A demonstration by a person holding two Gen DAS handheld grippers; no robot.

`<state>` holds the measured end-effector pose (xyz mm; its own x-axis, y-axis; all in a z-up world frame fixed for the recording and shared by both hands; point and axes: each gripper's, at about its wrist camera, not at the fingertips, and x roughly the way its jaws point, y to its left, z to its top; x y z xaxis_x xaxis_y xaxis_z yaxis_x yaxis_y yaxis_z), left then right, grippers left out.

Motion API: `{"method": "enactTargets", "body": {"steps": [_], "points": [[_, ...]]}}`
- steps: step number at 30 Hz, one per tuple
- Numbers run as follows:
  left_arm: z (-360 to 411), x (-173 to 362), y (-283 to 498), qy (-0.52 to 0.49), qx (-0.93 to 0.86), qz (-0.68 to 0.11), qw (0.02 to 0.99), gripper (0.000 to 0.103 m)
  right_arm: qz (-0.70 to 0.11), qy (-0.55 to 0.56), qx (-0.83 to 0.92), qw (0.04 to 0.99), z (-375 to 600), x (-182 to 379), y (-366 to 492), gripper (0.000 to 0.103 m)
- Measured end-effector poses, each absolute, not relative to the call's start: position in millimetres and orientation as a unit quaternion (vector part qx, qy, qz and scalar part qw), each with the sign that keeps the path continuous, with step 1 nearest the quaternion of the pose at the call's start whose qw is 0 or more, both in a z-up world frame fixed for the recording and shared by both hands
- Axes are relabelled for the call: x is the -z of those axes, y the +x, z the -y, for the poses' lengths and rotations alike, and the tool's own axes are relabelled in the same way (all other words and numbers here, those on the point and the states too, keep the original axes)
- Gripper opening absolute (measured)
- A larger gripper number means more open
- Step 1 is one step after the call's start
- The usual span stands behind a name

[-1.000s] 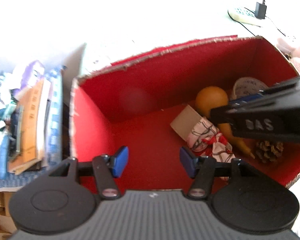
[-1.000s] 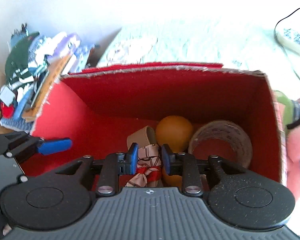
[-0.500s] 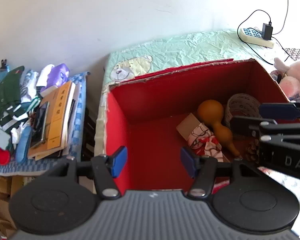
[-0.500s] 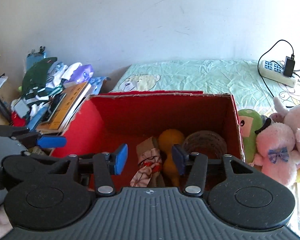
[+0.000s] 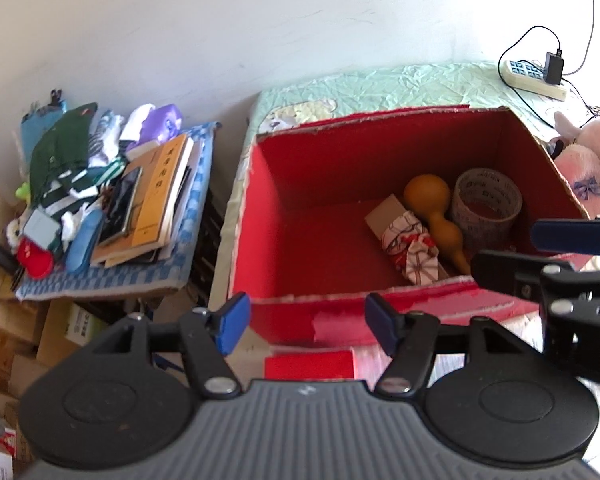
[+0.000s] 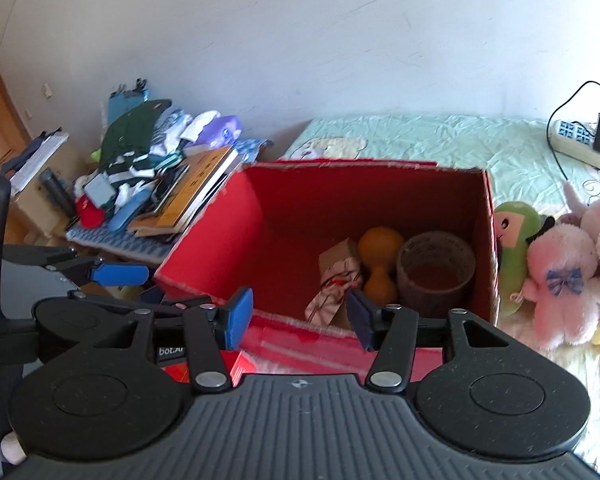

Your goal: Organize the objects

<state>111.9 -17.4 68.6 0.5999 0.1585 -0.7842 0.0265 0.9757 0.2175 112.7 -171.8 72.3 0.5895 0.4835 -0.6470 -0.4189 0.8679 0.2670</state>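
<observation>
The red cardboard box stands open on the bed, its inside walls red and its near rim ragged; everything in it lies gathered toward the right end of its floor. A fabric-wrapped packet with a red and white print lies on a brown card, just left of an orange gourd whose round bulb points toward the far wall. Right of the gourd, and touching it or very nearly so, a roll of tape stands against the right wall with its hollow facing up. The left part of the box floor is bare red. The left claw hangs outside the near wall, above it, its blue pads spread wide apart and holding nothing. The right claw hovers over the same near rim, likewise spread open and empty. Outside the right wall of the box a green plush toy leans against the cardboard, with pink plush toys just beside it on the bedsheet. A white power strip with a black plug in it lies well apart at the far end of the bed. Left of the bed, a heap of books and clothes sits on a blue checked cloth
</observation>
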Motion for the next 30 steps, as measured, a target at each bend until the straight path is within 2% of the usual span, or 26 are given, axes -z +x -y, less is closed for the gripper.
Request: {"method": "enactTargets", "body": {"steps": [20,25,30], "points": [[4.5,-16.5,97.9,0.091,-0.072,-0.509,0.853,0.069,-0.479,0.055,-0.278,0.831,154.3,-16.5,117.1,0.055],[-4.0,-0.5,100.6,0.099,-0.054,-0.524,0.844,0.076,-0.501,0.062,-0.271,0.820,150.6,-3.3,120.4,0.056],[-16.1,13.4,102.8,0.094,-0.036,-0.539,0.837,0.078,-0.521,0.100,-0.258,0.807,150.2,5.4,128.3,0.057]]}}
